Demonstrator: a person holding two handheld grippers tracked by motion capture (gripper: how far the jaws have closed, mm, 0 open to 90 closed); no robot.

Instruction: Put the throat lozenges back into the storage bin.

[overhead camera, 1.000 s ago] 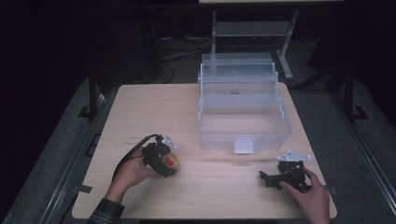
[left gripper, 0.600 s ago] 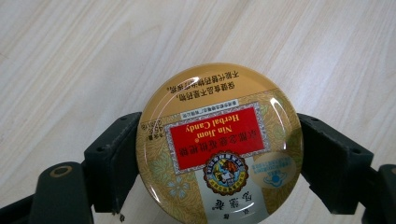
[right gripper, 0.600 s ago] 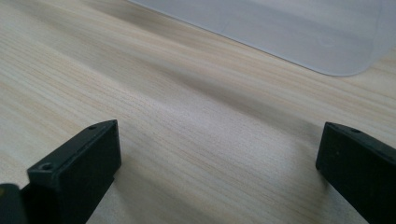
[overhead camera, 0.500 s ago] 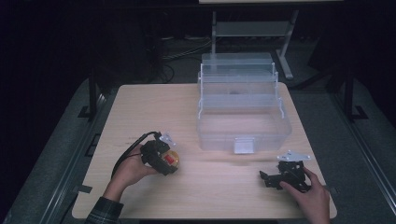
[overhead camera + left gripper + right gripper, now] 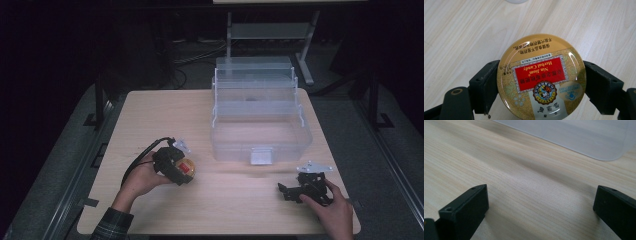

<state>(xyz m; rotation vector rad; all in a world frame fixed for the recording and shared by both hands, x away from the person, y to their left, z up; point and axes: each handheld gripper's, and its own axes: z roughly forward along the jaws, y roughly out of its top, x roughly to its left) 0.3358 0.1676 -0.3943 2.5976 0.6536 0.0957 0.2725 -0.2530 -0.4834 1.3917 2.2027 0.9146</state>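
Observation:
A round gold tin (image 5: 541,77) with a red label reading Herbal Candy sits between the two black jaws of my left gripper (image 5: 541,85), which press on its left and right sides. In the high view the tin (image 5: 187,170) and the left gripper (image 5: 172,165) are at the table's front left, held by a hand. My right gripper (image 5: 290,191) rests low over the table at the front right, pointing left. Its jaws stand wide apart in the right gripper view (image 5: 541,212), with bare wood between them.
A clear plastic tiered box (image 5: 260,117) stands open at the back middle-right of the wooden table (image 5: 160,115), its latch facing the front. Its pale corner (image 5: 584,140) lies beyond the right gripper. Dark floor and cables surround the table.
The left hand and the tin shifted slightly, tilting a little; the right gripper stayed where it was.

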